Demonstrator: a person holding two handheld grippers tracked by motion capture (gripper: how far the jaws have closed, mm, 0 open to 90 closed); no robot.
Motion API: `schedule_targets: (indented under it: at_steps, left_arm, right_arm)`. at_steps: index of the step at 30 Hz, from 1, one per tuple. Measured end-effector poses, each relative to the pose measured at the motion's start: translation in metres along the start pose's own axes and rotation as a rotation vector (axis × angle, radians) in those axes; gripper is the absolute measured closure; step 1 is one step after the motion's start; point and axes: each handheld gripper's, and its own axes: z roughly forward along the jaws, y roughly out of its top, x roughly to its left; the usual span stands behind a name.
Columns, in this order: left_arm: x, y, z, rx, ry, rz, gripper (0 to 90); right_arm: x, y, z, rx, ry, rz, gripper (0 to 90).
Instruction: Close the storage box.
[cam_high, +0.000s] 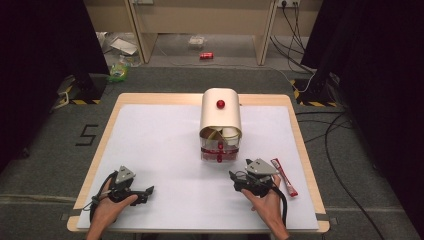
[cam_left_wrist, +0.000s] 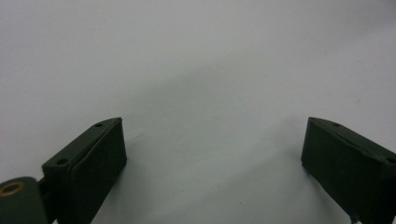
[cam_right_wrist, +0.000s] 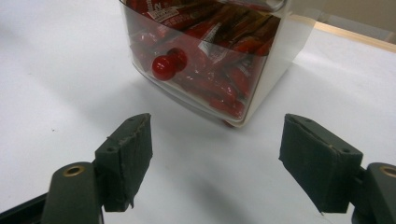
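A cream, round-topped dispenser box (cam_high: 220, 116) with a red knob on top stands at the middle of the white mat. Its clear lower drawer (cam_right_wrist: 205, 51) holds several red sachets and has a red knob (cam_right_wrist: 164, 66) on its front. One red sachet (cam_high: 284, 176) lies loose on the mat to the right of my right gripper. My right gripper (cam_high: 233, 176) (cam_right_wrist: 215, 163) is open, low on the mat just in front of the drawer, empty. My left gripper (cam_high: 149, 191) (cam_left_wrist: 212, 163) rests open at the front left over bare mat, holding nothing.
The white mat (cam_high: 160, 150) covers a wooden table (cam_high: 100, 145). On the floor behind lie a red can (cam_high: 206, 55), a green packet (cam_high: 118, 73) and cables. Black stands flank the table at both far corners.
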Motion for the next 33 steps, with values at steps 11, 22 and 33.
schedule_targets:
  at_steps: [11,22,33]
  left_arm:
    - [0.0,0.0,0.0,0.0,-0.001,-0.001,6.0]
    - [0.0,0.0,0.0,-0.001,-0.001,-0.001,6.0]
    - [0.0,0.0,0.0,-0.001,-0.001,-0.001,6.0]
  right_arm:
    - [-0.003,-0.004,-0.009,-0.004,-0.001,0.014,26.0]
    - [-0.005,-0.009,-0.02,-0.006,0.006,0.019,26.1]
    - [-0.004,-0.015,-0.03,-0.004,0.013,0.026,26.1]
